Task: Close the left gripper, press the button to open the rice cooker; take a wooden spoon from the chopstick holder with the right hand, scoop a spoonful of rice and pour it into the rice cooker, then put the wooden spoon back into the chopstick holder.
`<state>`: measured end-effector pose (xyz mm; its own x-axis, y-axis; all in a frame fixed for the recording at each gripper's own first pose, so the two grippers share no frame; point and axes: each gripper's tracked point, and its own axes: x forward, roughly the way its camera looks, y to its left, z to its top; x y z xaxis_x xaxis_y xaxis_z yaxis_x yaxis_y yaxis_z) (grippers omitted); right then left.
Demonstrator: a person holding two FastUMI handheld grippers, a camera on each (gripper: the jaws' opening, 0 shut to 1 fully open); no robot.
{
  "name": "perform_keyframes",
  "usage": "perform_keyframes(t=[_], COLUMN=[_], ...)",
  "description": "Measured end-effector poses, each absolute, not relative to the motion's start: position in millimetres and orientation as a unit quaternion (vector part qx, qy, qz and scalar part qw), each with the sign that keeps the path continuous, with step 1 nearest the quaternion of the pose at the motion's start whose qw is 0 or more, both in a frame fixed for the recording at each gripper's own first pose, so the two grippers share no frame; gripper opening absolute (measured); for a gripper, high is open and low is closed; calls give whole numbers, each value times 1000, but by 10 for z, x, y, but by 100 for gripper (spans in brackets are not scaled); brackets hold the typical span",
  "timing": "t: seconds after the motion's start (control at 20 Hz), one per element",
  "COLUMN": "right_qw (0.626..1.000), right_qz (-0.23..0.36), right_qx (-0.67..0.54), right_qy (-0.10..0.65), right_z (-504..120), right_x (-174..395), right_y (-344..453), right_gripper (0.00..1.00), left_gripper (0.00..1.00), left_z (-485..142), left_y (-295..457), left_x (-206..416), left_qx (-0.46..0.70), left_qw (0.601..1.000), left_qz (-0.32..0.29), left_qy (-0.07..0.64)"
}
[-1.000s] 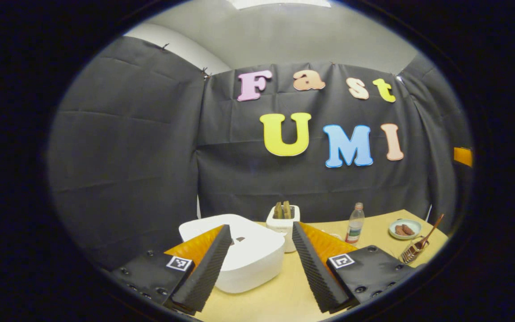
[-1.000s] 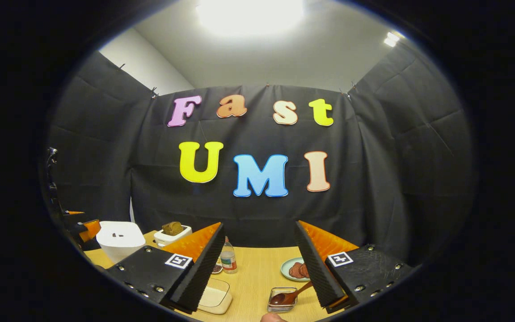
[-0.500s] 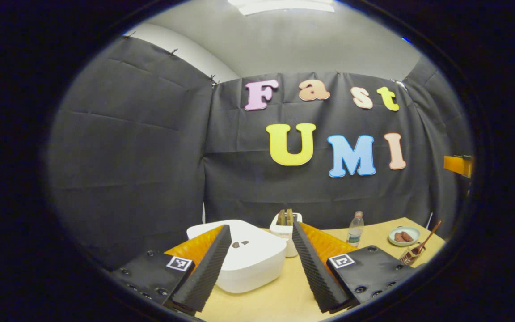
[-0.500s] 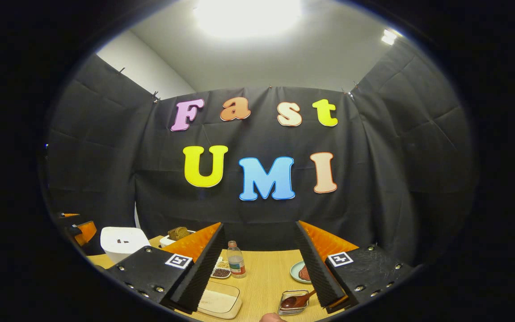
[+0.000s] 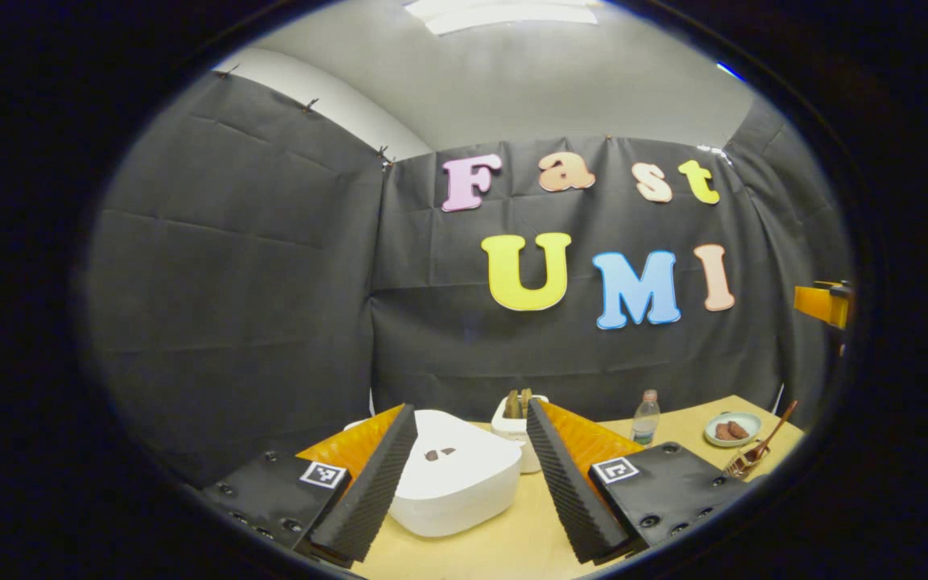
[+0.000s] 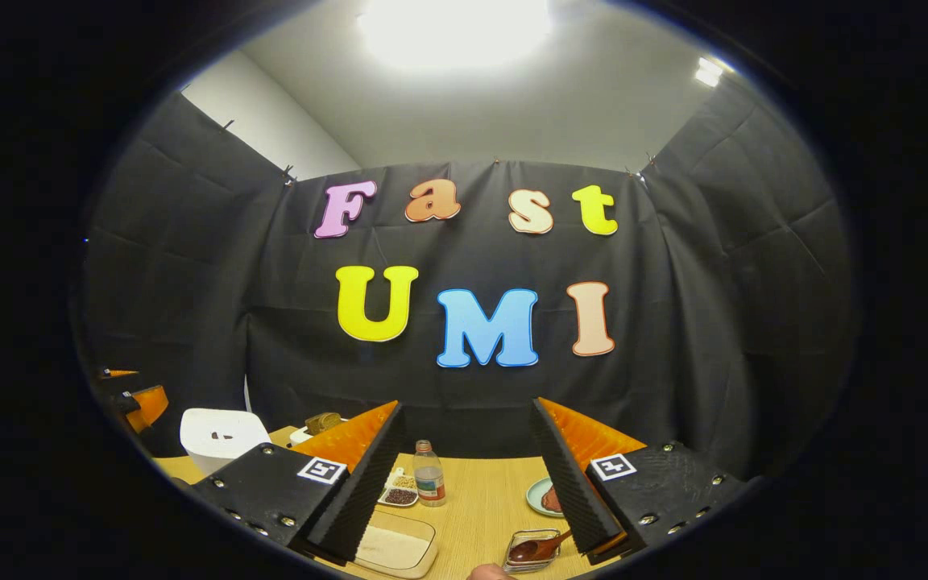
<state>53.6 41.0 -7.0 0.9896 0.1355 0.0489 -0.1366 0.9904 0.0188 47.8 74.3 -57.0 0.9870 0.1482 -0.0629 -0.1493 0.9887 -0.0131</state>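
With fingers spread and empty, the left gripper frames the closed white rice cooker on the table, while the equally open right gripper hovers above the wooden spoon resting in the chopstick holder.

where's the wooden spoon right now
In the right gripper view the spoon lies in the holder low on the table, just left of the right finger.

Smooth white plastic rice cooker, slight sheen. Pale matt wood-grain table. Ribbed black foam pads on orange plastic fingers. Brown wooden spoon glossy, in a clear shiny chopstick holder. Clear plastic bottle.
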Motion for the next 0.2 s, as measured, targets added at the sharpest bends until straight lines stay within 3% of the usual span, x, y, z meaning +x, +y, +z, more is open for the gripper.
perform_keyframes(t=[0.2], right_qw=[997], right_qz=[74], right_qx=[12], right_qy=[-25], right_z=[-28], right_x=[530], right_y=[491], right_gripper=[94], left_gripper=[91], left_z=[-452], left_y=[744], left_x=[438], left_qx=[-3], left_qw=[997], left_qz=[71], left_qy=[15])
